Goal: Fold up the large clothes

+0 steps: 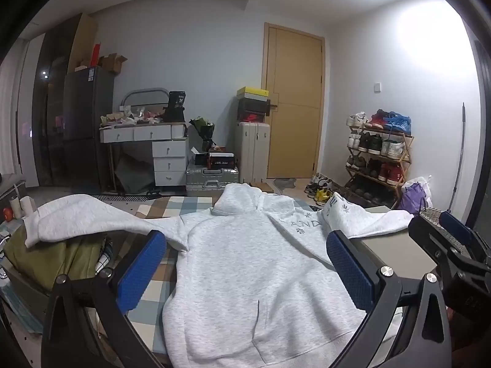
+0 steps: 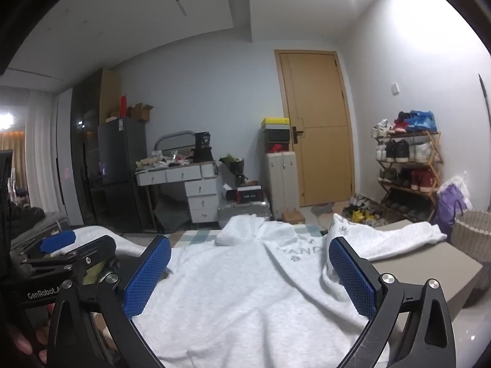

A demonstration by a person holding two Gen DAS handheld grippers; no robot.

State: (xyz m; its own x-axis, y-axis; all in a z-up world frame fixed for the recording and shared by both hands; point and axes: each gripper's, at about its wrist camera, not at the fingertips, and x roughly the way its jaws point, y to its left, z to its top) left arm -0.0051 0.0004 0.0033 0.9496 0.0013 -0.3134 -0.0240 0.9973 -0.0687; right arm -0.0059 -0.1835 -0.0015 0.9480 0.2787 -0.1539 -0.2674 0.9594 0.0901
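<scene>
A light grey hoodie [image 1: 245,263] lies flat, front up, hood away from me, with a kangaroo pocket near its hem. It also fills the right wrist view [image 2: 245,291]. Its left sleeve [image 1: 86,217] drapes over bags at the left. Its right sleeve [image 1: 368,219] lies folded, its cuff on a grey surface. My left gripper [image 1: 245,270] is open and empty above the hoodie's lower body. My right gripper [image 2: 250,273] is open and empty above the hoodie, and shows at the right edge of the left view [image 1: 454,245].
The hoodie rests on a checked cloth [image 1: 153,279]. An olive bag [image 1: 52,260] sits at the left. A grey surface [image 2: 423,273] lies at the right beside a woven basket [image 2: 474,233]. Beyond stand suitcases [image 1: 253,150], a desk [image 1: 153,144], a shoe rack [image 1: 379,153] and a door [image 1: 294,104].
</scene>
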